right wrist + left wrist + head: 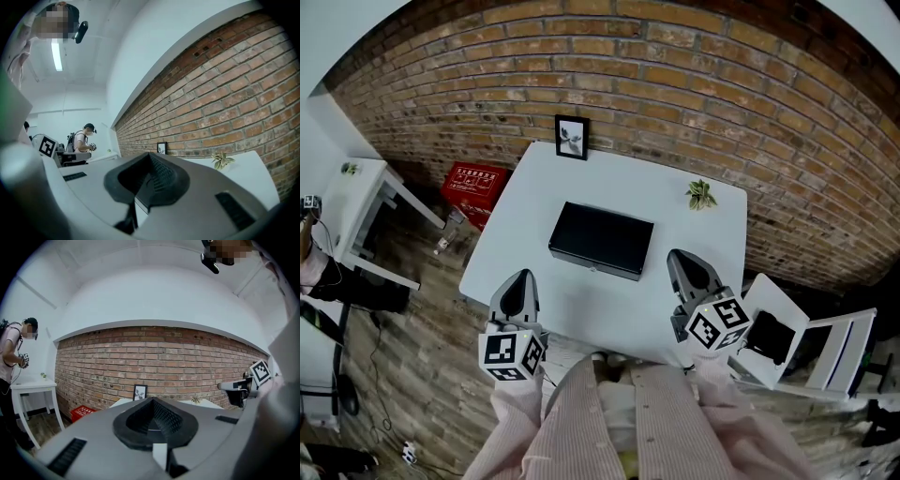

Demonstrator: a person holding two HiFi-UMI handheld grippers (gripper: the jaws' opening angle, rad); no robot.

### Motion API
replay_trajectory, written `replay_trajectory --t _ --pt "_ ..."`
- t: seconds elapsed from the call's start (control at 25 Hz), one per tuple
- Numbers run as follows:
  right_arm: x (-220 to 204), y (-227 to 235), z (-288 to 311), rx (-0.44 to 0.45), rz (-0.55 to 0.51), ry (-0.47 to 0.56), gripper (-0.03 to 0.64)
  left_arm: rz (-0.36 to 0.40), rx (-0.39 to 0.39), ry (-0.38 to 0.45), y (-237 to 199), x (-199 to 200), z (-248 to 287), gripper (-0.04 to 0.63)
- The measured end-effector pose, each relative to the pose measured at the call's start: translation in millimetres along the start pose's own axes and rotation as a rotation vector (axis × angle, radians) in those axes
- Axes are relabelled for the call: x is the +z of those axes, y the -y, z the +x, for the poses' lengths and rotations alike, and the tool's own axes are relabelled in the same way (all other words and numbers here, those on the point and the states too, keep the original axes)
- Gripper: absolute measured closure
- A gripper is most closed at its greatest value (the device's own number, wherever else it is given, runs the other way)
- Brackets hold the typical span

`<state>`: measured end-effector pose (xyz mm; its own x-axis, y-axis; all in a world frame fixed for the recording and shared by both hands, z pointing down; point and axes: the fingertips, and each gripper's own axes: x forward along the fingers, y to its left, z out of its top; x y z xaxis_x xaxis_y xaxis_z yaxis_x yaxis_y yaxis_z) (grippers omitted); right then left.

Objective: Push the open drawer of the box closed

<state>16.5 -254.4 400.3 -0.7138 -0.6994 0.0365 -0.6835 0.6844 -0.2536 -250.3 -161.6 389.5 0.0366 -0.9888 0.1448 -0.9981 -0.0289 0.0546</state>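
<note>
Box [600, 241], black and flat, lies near the middle of the white table [581, 314], its long front turned toward the person. Whether the drawer [593, 262] is fully in I cannot tell from the head view; the front looks about flush with the case.

The left gripper [517, 283] hovers over the near left part of the table, well apart from the box, its jaws pressed together with nothing between them. The right gripper [682, 262] hangs near the box's right end, not touching it. Its jaws also meet and are empty. Both point toward the brick wall [675, 84].

A framed picture [572, 137] stands at the table's far edge, and a small plant [701, 194] sits near the far right corner. On the floor to the left is a red crate [476, 187], near a white side table [366, 187]. A white chair [806, 337] stands at the right.
</note>
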Motion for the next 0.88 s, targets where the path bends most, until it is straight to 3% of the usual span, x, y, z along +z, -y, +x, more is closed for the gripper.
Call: replay_trajectory --t 0.88 --pt "-0.3 -4.8 -1.7 -0.003 -0.015 0.0 0.614 0.002 0.005 -0.011 -4.5 -4.4 -4.0 0.601"
